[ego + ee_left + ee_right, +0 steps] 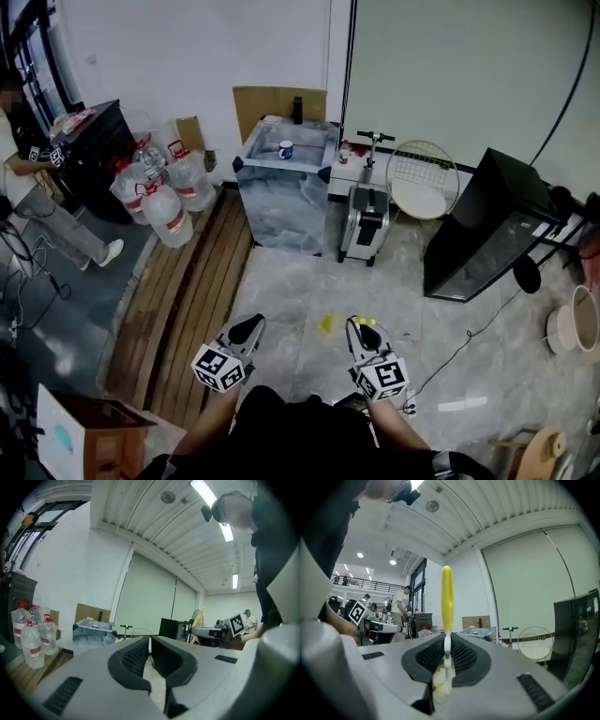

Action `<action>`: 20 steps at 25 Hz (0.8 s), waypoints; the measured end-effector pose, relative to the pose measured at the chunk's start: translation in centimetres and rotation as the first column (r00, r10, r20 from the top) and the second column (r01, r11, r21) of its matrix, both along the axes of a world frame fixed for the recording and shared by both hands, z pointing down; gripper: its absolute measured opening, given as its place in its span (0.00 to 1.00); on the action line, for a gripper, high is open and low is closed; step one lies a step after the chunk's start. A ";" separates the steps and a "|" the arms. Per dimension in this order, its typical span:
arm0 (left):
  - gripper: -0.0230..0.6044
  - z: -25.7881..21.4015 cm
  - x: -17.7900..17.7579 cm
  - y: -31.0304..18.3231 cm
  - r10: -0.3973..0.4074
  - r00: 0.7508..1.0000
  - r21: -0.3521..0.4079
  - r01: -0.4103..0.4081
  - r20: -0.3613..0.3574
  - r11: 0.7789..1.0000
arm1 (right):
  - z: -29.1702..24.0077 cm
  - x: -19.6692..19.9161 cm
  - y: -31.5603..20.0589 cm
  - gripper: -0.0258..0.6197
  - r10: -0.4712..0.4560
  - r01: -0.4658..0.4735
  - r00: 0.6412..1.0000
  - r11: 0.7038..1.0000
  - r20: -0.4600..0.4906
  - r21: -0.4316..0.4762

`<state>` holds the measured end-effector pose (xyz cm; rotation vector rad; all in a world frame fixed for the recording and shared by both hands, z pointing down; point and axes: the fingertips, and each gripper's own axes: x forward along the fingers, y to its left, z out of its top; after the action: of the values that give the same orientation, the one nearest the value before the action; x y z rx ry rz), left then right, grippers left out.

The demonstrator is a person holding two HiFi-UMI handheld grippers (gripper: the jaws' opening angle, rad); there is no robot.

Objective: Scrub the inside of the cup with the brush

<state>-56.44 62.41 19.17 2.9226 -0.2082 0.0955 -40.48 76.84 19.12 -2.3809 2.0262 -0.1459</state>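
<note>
Far ahead, a small blue and white cup [286,149] stands on a grey marbled table [281,202]. My right gripper [359,326] [446,641] is shut on a brush [446,592]. The brush's yellow handle sticks up above the jaws, its white neck is pinched between the pads, and its bristles [439,682] hang below. From the head view only a bit of the yellow brush [364,321] shows at the gripper tip. My left gripper [249,325] [150,642] is shut with nothing in it. Both grippers are held level above the floor, well short of the table [93,632].
Large water bottles [169,211] stand left of the table, beside a strip of wooden planks [187,300]. A scooter [367,214], a round wire guard [422,178] and a black cabinet [487,225] stand to the right. A cardboard box [89,436] sits near left; a person [28,192] stands far left.
</note>
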 end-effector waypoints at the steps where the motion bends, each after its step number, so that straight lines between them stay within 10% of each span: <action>1: 0.07 0.0 0.2 0.2 -0.003 1.000 0.003 0.003 0.002 1.000 | 0.2 0.2 0.1 0.11 -0.004 0.004 1.000 1.000 0.005 0.001; 20: 0.07 1.8 9.2 -12.9 -0.012 1.000 -0.010 0.012 -0.006 1.000 | 1.3 10.0 -11.7 0.11 -0.002 0.001 1.000 0.999 -0.028 -0.040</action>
<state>-47.20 49.53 20.96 2.9109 -0.2237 0.0861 -30.52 65.18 20.38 -2.4186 2.0570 -0.1555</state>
